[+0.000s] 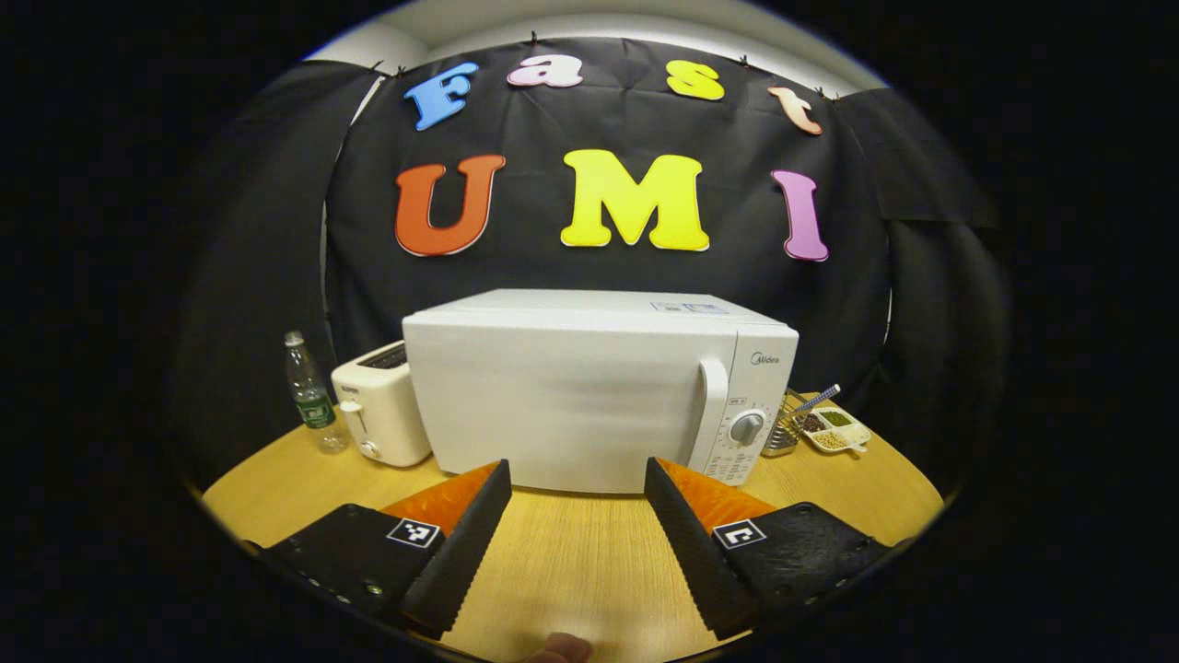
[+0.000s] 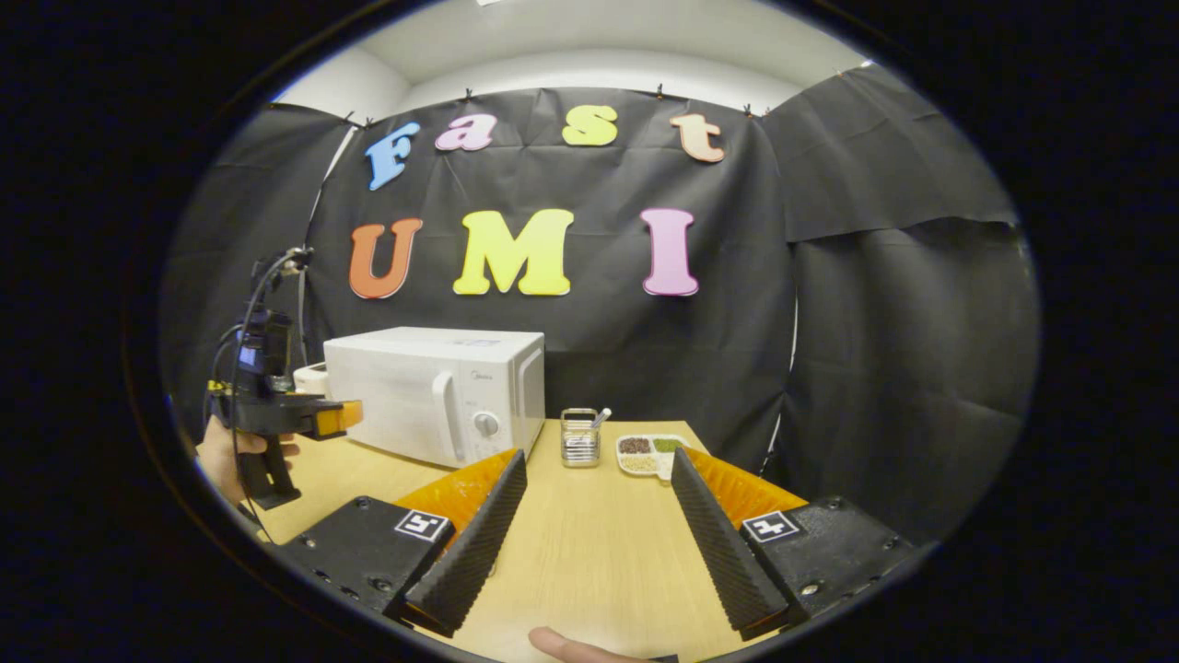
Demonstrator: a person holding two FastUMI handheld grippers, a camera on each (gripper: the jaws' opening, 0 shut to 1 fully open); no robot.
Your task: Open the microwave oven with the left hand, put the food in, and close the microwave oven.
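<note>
Both views face the microwave (image 1: 589,387); the left one sits nearer.

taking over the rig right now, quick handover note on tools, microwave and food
Left tool: open, empty, facing the microwave front, not touching it.
Right tool: open, empty, over the table.
Microwave: door shut, handle at the door's right edge, beside the dial.
Food tray: on the table right of the microwave, next to a small wire basket.
Done: nothing.
Left: pull the door open with the left tool, put the food in, close the door.
</note>
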